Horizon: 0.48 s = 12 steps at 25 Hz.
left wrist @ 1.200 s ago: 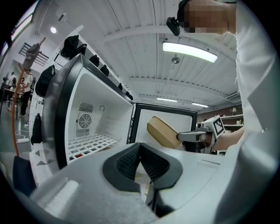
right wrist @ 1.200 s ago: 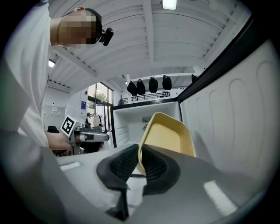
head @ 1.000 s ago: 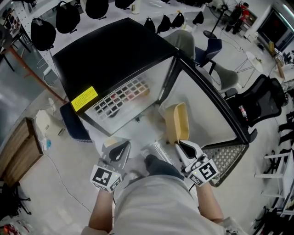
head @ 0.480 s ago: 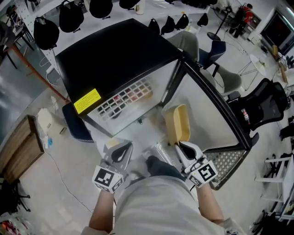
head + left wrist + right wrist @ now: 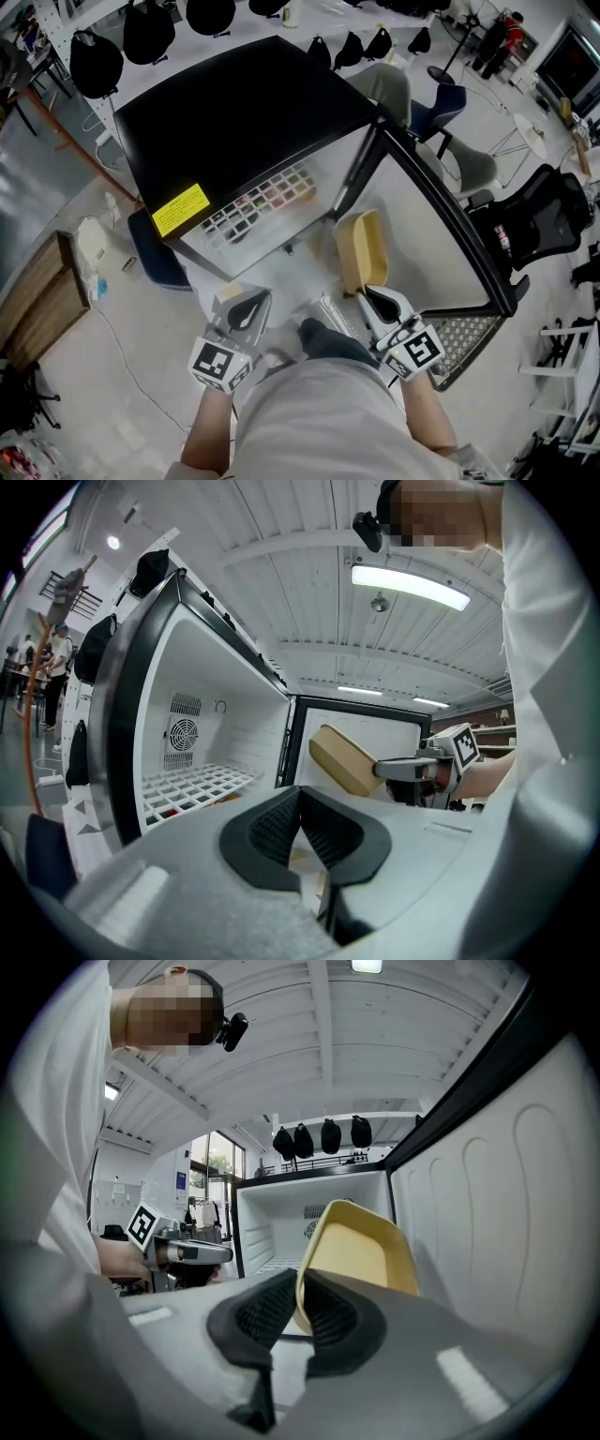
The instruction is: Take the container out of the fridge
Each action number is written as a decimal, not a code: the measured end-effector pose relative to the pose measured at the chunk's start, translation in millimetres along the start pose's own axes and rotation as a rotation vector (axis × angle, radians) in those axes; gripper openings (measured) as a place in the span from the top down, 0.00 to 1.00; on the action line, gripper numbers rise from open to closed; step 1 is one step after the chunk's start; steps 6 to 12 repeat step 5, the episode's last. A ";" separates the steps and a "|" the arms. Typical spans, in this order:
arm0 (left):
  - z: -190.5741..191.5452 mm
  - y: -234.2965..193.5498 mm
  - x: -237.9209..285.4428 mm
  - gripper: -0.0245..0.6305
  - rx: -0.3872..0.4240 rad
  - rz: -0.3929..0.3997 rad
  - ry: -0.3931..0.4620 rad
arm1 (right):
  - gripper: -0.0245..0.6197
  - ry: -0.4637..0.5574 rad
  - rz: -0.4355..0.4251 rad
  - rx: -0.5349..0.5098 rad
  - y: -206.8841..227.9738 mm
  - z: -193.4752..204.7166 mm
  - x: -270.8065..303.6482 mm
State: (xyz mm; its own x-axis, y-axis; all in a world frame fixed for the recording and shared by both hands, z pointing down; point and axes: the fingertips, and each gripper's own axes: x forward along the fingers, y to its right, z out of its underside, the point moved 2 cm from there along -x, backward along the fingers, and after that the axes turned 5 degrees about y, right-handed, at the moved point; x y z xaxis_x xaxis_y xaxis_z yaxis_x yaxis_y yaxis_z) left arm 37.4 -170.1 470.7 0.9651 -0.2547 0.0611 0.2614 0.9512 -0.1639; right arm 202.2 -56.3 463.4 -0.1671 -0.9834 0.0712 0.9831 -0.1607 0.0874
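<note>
Right tongs (image 5: 364, 293) are clamped on the rim of the yellow container (image 5: 361, 251), one pad inside the wall and one outside, as the right gripper view shows (image 5: 298, 1307). Left tongs (image 5: 246, 305) are closed on nothing, their pads meeting at the tips (image 5: 300, 803), and they hang low at the person's left side, well apart from the container.

A black fridge (image 5: 234, 112) stands on the floor with its front open toward the person. Its door (image 5: 422, 234) is swung wide to the right, with the white inner liner facing in. Inside the white cabinet a wire shelf (image 5: 197, 780) lies across the lower part, and a round fan grille (image 5: 184, 733) sits on the back wall.

Held in the air and tilted with its far end raised, the container (image 5: 361, 1251) is outside the cabinet, in the angle between the open front and the door, near the door's inner face. It looks empty. A yellow sticker (image 5: 178, 208) sits at the front left corner of the fridge's top.
</note>
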 end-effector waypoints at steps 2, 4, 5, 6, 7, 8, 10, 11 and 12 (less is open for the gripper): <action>0.6 -1.7 0.1 0.95 -0.001 -0.001 -0.001 | 0.92 -0.004 -0.004 -0.004 0.2 -0.6 2.9; -1.0 -3.4 0.8 0.95 0.001 -0.003 -0.002 | 0.92 -0.005 -0.007 -0.007 0.7 -1.7 5.5; -2.0 -4.3 1.2 0.95 0.002 -0.005 -0.002 | 0.92 -0.005 -0.009 -0.009 1.0 -2.3 6.9; -2.0 -4.3 1.2 0.95 0.002 -0.005 -0.002 | 0.92 -0.005 -0.009 -0.009 1.0 -2.3 6.9; -2.0 -4.3 1.2 0.95 0.002 -0.005 -0.002 | 0.92 -0.005 -0.009 -0.009 1.0 -2.3 6.9; -2.0 -4.3 1.2 0.95 0.002 -0.005 -0.002 | 0.92 -0.005 -0.009 -0.009 1.0 -2.3 6.9; -2.0 -4.3 1.2 0.95 0.002 -0.005 -0.002 | 0.92 -0.005 -0.009 -0.009 1.0 -2.3 6.9; -2.0 -4.3 1.2 0.95 0.002 -0.005 -0.002 | 0.92 -0.005 -0.009 -0.009 1.0 -2.3 6.9; -2.0 -4.3 1.2 0.95 0.002 -0.005 -0.002 | 0.92 -0.005 -0.009 -0.009 1.0 -2.3 6.9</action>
